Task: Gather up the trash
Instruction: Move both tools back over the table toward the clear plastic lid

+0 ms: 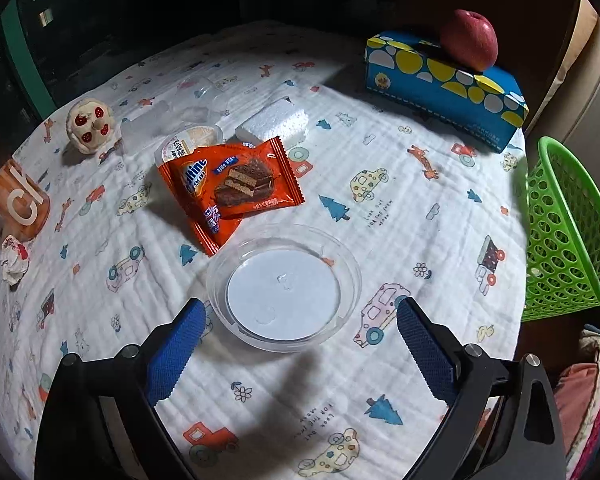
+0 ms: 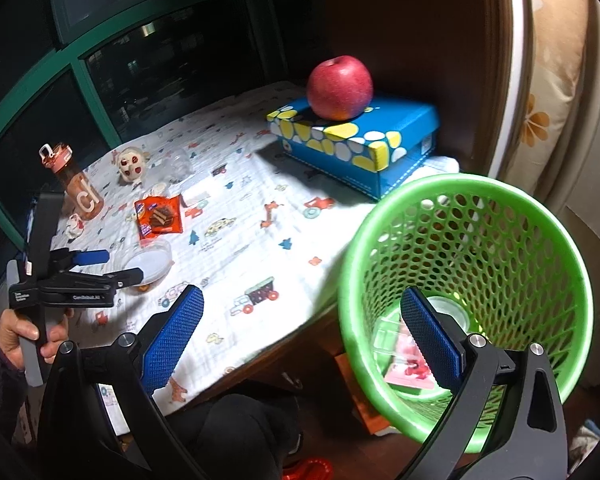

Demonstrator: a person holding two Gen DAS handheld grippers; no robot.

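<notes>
A clear round plastic dish [image 1: 284, 288] lies on the printed cloth, right in front of my left gripper [image 1: 302, 308]. That gripper is open, with one blue pad on each side of the dish's near rim and neither pressing on it. Behind the dish lie two orange snack wrappers [image 1: 228, 184], a small sealed cup [image 1: 188, 140] and a white foam block [image 1: 274, 122]. A crumpled paper ball [image 1: 14, 258] sits at the far left. My right gripper [image 2: 302, 295] stands wide open at the tilted green basket [image 2: 500, 216], one finger inside it and its near rim between the fingers.
A blue tissue box [image 1: 440, 84] with a red apple [image 1: 468, 40] on it stands at the back right. An orange bottle [image 1: 18, 204] and a small toy [image 1: 90, 124] stand at the left. The basket holds a clear cup [image 2: 448, 312] and a pink wrapper [image 2: 408, 364].
</notes>
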